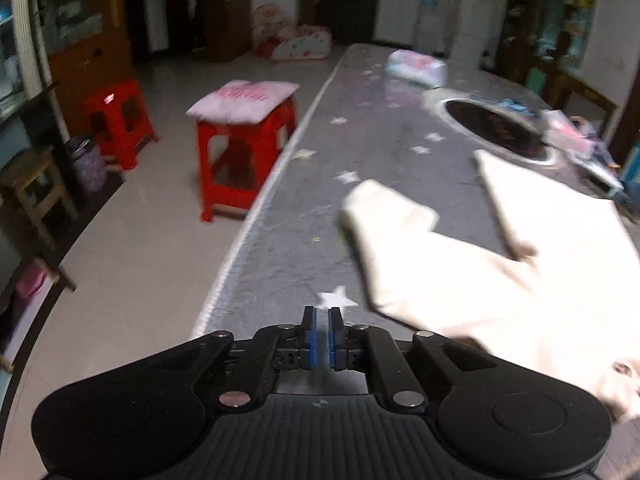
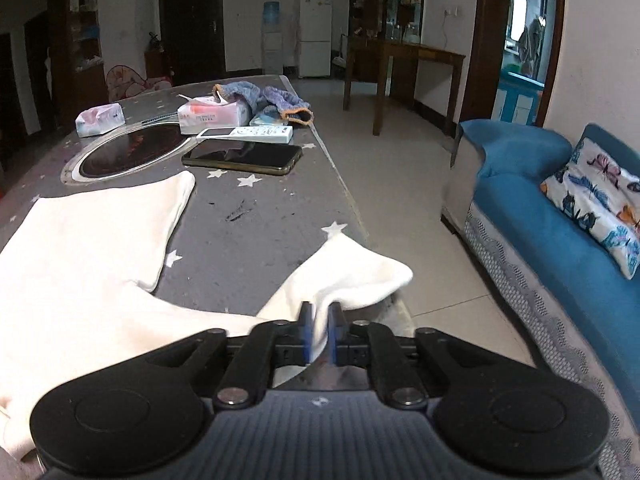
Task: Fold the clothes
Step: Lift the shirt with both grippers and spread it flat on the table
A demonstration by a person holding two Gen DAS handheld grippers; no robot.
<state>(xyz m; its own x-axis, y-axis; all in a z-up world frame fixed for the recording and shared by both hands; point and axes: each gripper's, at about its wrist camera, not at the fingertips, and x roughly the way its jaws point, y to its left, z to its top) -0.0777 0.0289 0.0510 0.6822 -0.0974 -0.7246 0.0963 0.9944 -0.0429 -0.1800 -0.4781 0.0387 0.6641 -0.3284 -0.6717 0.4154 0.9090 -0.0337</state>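
Table: we work over a long grey table (image 2: pixel 256 236) with a white star pattern; it runs ahead of both pairs of fingers, with a round dark inset plate (image 2: pixel 128 154) further out.
Garment: we see a cream-white cloth garment (image 2: pixel 84 264) spread flat on the table, to the left of the right fingers and to the right of the left fingers; two of its ends point away from us.
Near end: one end of the garment reaches the table's right edge and runs back between the right fingers.
Right gripper (image 2: pixel 320 334): narrow gap, with a fold of the cream cloth between the blue pads; we cannot tell whether the pads press on it.
Left gripper (image 1: pixel 322 336): narrow gap, nothing between the pads; the garment (image 1: pixel 500 280) lies just to the right of these fingers, apart from them, and a white star sits just ahead.
Red stool: a red plastic stool (image 1: pixel 244 160) with a pink cushion (image 1: pixel 242 100) stands on the floor, ahead and left of the left fingers.
Phone: a flat black phone (image 2: pixel 242 158) lies well ahead of the right fingers, with a white remote control (image 2: pixel 246 134) just beyond it.
Tissues: a pink-and-white tissue pack (image 2: pixel 214 114) sits past the remote.
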